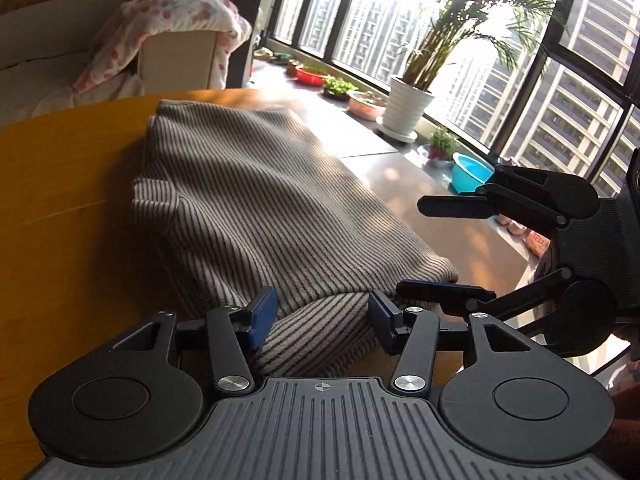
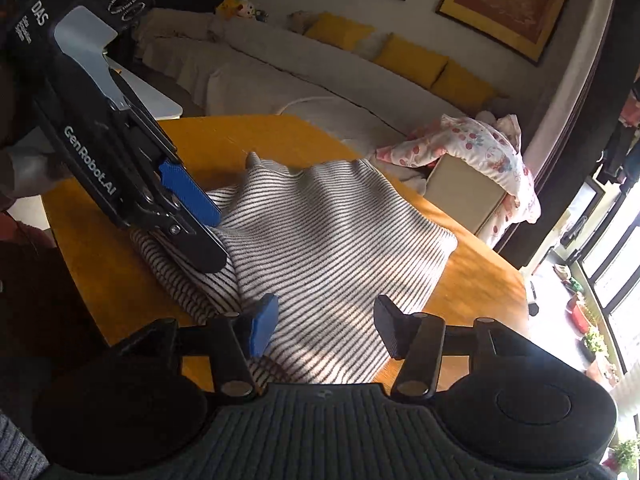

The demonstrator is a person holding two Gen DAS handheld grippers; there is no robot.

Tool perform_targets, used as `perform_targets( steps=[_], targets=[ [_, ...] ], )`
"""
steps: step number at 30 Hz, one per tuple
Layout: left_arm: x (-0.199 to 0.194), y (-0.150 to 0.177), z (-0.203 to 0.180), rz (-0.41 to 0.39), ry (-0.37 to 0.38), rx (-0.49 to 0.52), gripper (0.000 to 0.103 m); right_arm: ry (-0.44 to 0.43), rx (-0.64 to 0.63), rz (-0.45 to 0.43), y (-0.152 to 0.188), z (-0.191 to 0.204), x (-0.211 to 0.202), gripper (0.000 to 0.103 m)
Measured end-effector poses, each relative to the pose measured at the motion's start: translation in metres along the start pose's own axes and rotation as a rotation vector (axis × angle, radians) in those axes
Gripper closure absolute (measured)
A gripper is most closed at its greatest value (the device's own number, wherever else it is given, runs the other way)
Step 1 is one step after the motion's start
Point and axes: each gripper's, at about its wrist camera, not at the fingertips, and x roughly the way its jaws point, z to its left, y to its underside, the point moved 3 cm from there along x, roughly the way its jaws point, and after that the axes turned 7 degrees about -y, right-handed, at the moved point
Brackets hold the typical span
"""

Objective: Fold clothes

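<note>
A grey-and-white striped garment (image 1: 248,208) lies folded on the orange wooden table (image 1: 60,200). My left gripper (image 1: 322,318) is open, its blue pads on either side of a raised fold of the garment at the near edge. My right gripper (image 1: 452,246) shows at the right of the left wrist view, open, beside the garment's right corner. In the right wrist view the garment (image 2: 332,248) spreads ahead of my open right gripper (image 2: 324,330), and the left gripper (image 2: 200,224) rests on its left part.
A box draped with a pink floral cloth (image 2: 472,152) stands past the table. A sofa with yellow cushions (image 2: 412,60) lies behind. A window ledge with a potted palm (image 1: 412,104) and bowls runs along the table's right.
</note>
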Motion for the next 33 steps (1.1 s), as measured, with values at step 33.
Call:
perform_targets(
  steps=[33],
  targets=[
    [-0.007,0.004,0.028,-0.012,-0.152,0.046,0.009,-0.034,-0.067,-0.002,0.007,0.041,0.029,0.02]
  ],
)
